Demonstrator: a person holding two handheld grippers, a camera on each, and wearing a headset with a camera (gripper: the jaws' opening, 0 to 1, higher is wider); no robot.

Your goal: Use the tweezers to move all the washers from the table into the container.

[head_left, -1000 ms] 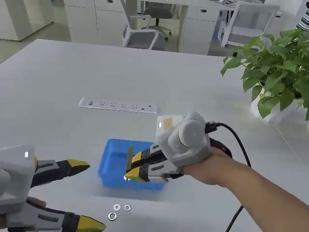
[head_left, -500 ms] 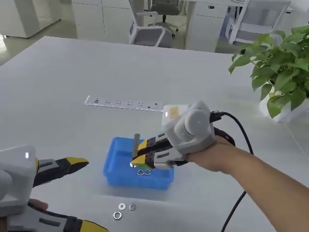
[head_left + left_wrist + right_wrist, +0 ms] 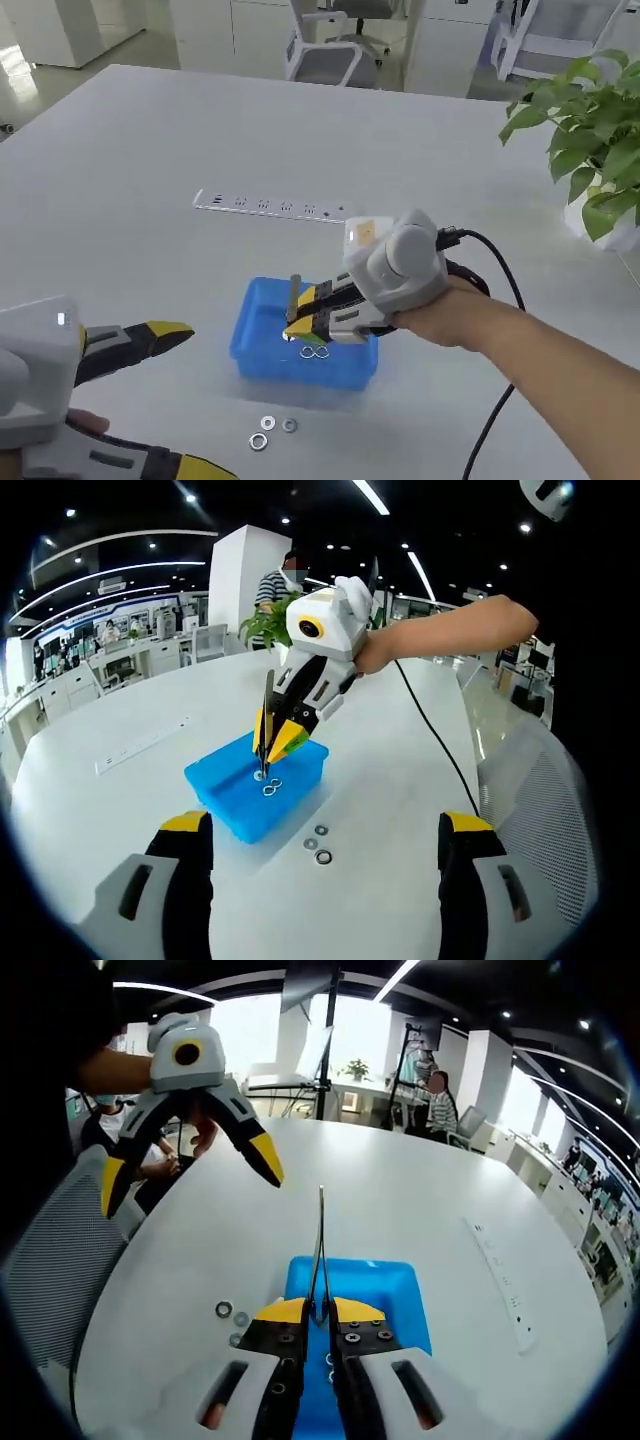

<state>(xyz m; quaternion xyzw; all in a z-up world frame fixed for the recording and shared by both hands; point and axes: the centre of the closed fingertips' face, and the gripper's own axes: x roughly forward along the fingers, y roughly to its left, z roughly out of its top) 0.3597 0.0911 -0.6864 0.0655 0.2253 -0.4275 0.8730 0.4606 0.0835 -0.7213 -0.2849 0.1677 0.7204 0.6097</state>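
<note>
Over the blue container (image 3: 300,368) near the front of the white table (image 3: 120,150), the right gripper (image 3: 312,326) is tipped down, its jaws clamped tight on the tweezers (image 3: 294,298). The tweezers run up past the yellow jaw tips in the head view, and in the left gripper view their lower points reach down inside the container. Whether those points pinch anything, the pictures are too small to tell.

And what's in the container? Two washers in the container (image 3: 314,352), lying side by side and touching on its blue floor, just beside the tweezer points. Three washers on the table (image 3: 270,430) sit in a loose cluster just in front of the container's near wall, apart from it.

The left gripper (image 3: 180,400) is down at the lower left, jaws spread wide and holding nothing; in its own view the three loose washers lie between the two yellow-tipped jaws.

Beyond the container lies a white power strip (image 3: 270,207), its markings too small to read. A black cable (image 3: 500,290) loops away from the right gripper, and a green plant (image 3: 595,130) stands at the table's right edge.
</note>
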